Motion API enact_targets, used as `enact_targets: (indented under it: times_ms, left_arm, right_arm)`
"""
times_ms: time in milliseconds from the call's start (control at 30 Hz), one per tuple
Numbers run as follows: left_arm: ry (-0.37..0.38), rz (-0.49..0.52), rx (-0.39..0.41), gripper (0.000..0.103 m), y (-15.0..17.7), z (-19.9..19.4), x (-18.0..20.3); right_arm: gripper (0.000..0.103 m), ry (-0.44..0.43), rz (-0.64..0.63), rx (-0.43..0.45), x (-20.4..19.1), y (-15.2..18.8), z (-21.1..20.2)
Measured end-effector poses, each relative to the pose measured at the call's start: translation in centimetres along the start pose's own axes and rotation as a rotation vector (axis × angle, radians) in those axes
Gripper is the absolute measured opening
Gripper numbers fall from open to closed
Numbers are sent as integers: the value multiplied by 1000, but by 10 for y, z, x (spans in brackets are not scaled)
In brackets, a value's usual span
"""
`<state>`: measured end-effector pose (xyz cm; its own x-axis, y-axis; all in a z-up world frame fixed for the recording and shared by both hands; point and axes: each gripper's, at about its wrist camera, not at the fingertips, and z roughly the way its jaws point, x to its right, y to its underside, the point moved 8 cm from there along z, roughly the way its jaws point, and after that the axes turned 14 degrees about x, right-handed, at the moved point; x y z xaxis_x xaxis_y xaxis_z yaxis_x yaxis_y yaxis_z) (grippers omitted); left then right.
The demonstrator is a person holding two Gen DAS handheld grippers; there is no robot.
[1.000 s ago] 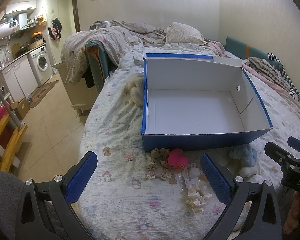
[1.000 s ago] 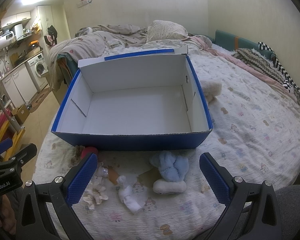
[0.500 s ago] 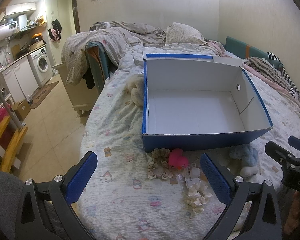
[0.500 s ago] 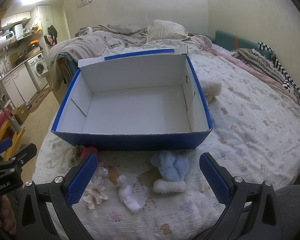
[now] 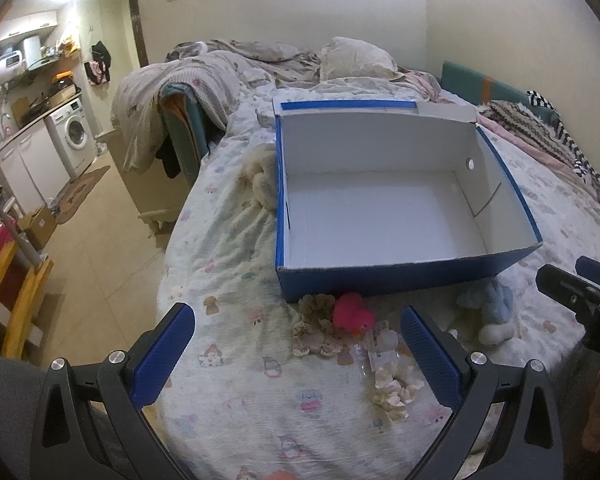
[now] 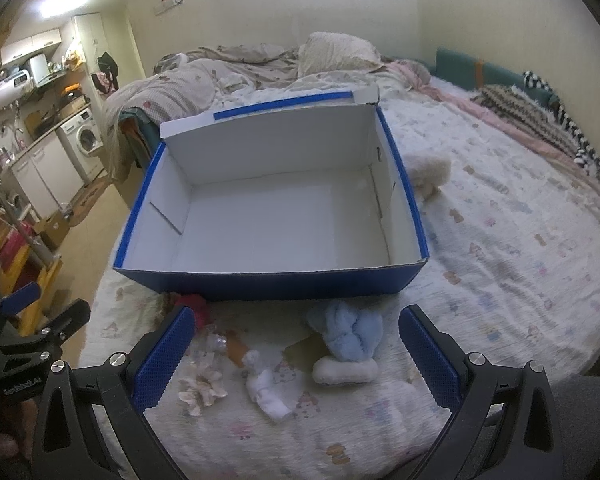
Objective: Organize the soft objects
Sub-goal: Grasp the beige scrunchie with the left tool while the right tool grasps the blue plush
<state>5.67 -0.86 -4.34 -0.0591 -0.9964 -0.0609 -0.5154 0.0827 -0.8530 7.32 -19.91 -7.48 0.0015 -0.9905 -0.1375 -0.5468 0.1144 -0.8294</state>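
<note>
Box with blue outside and white inside sat open on the bed, nothing in it, far flap up. Soft items lay in a loose row on the printed sheet just near of the box's near wall. Pink plush sat close to the box wall, touching a beige crochet scrunchie on its left. Crinkled clear wrapper lay just near of the plush, and a cream scrunchie nearer again. Light blue plush lay right of those in the right wrist view, close to the box wall, with a small white roll touching its near side. White sock bundle lay left of the roll, apart from it. Second cream scrunchie view: same item showed at near left in the right wrist view. Cream fuzzy item rested against the box's left wall; another fluffy cream one lay beside the right wall. Left gripper hung above the near edge of the bed, released, fingers wide apart, holding nothing, the pink plush and scrunchies between and beyond its tips. Right gripper also hung over the near edge, released and wide, gripping nothing, the blue plush and white sock in the gap ahead of it. Rumpled blankets and a pillow lay at the far end of the bed. Washing machine stood far left in the kitchen area.
</note>
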Motion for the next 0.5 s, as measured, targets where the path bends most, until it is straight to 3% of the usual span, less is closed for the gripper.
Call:
enact_targets:
  times_ms: [267,500]
  left_arm:
    - [-37,1,-84,103,-11,14,-16]
    - [-43,-20,-275,103,7,51,-32]
  right_arm:
    - [103,-40,12,-77,9,-16,4]
    - [103,-83,-27,-216,7,-12,28]
